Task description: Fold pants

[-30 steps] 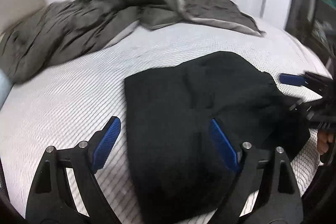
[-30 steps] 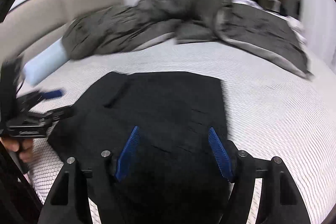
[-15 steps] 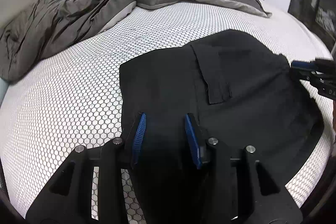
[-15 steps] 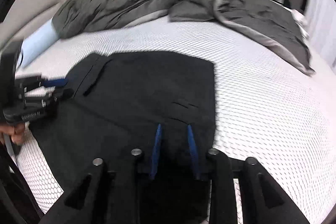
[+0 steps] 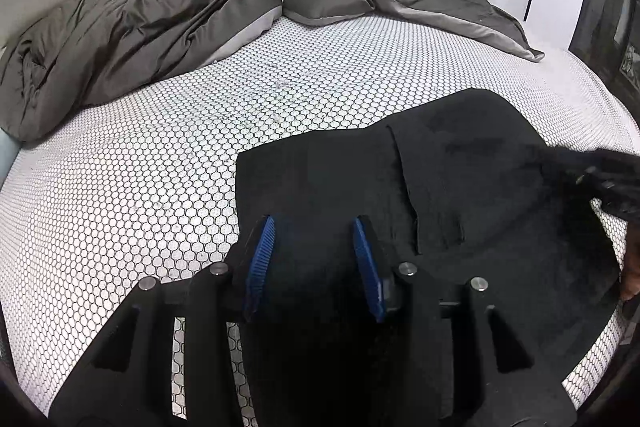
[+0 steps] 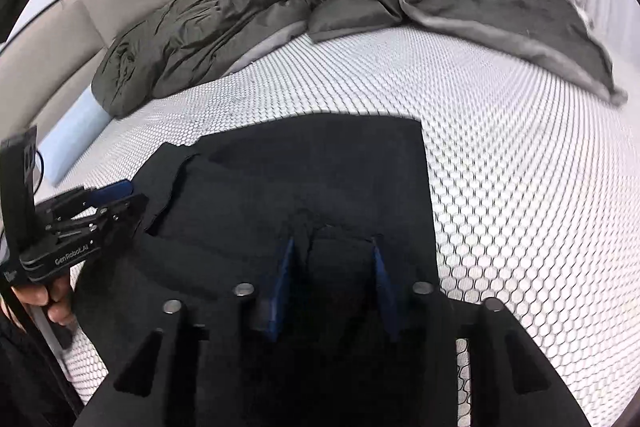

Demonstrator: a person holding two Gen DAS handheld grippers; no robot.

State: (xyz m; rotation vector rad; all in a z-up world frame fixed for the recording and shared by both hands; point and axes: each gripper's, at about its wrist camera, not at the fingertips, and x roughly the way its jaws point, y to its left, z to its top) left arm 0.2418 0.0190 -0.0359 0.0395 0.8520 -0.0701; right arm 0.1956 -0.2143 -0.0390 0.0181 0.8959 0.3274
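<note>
One pair of black pants (image 5: 420,211) here, lying folded flat on the near part of the bed (image 5: 160,163), whose white honeycomb-patterned cover shows all round. Two hand-held grippers are in play. The left hand-held gripper (image 5: 312,259) sits low over the pants' left edge, blue pads partway apart with black cloth bunched between them; whether the pads truly press it, hard to tell. The right hand-held gripper (image 6: 332,267) is over the near right portion of the pants (image 6: 312,179), a raised pucker of fabric between its pads, and its jaws are opening slightly. In the right wrist view the left tool (image 6: 116,205) shows at the pants' left side, a hand (image 6: 44,303) wrapped on its handle.

Edges: the pants' far edge runs straight, the right edge square and clean, one flap edge crossing the top layer. One dark crumpled duvet (image 5: 168,7) is heaped along the far side, well apart from the pants. Wide bare cover lies between them, and more to the right of the pants.
</note>
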